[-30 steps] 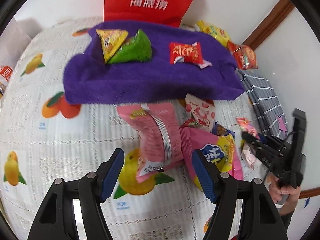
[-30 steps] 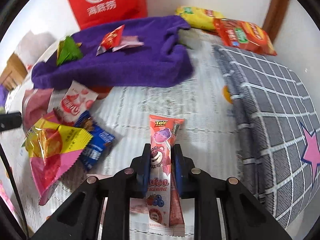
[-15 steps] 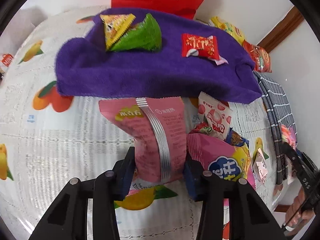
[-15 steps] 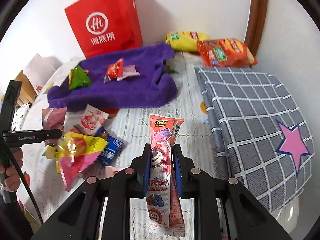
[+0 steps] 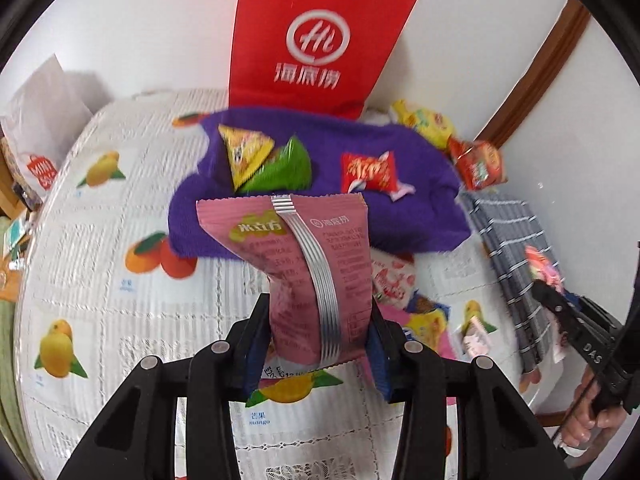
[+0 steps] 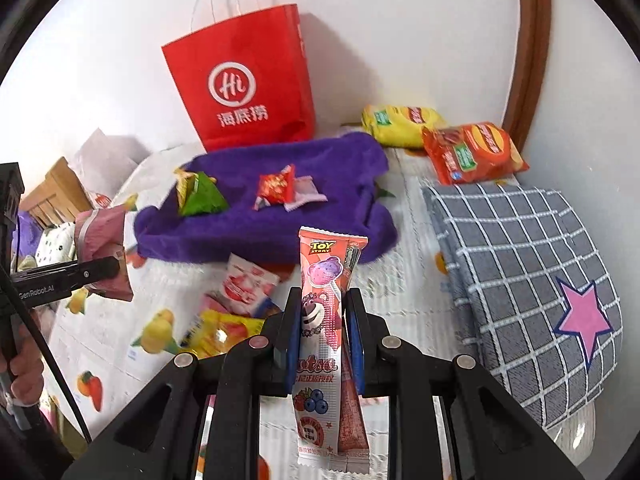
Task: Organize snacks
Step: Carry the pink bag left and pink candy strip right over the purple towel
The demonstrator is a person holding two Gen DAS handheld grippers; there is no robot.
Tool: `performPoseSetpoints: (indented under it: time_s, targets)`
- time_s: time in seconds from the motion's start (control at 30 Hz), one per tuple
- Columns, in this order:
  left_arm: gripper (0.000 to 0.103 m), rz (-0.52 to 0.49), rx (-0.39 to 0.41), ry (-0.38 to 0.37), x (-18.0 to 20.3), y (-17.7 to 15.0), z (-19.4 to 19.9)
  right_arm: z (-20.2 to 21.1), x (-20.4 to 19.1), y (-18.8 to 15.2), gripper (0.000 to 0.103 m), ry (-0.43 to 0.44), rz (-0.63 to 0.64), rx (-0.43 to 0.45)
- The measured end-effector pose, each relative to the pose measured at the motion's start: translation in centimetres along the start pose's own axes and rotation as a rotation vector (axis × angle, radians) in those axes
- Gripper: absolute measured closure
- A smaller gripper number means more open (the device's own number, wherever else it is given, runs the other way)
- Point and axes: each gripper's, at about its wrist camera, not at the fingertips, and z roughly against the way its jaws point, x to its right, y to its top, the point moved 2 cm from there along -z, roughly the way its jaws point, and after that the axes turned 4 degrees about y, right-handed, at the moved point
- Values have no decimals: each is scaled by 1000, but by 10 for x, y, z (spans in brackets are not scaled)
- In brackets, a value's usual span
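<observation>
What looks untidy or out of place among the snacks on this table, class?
A loose heap of packets lies jumbled and overlapping just in front of the purple towel, while only a few snacks sit on the towel. Nothing looks torn or spilled.

White wall (image 6: 400, 32) behind, brown wood trim (image 6: 528, 52) at right; fruit-print cover (image 5: 100, 280) w/ grid lines.

My left black plastic gripper (image 5: 318, 344) and right black plastic gripper (image 6: 323, 338) show silver screws, blue finger pads (image 6: 293, 344) and white lettering.
</observation>
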Motion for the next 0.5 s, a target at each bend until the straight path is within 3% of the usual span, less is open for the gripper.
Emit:
performPoseSetpoints:
  time_s: [0.5]
  targets:
    - [62, -5, 83, -55, 9, 52, 13, -10, -18, 49, 82, 66, -18, 42]
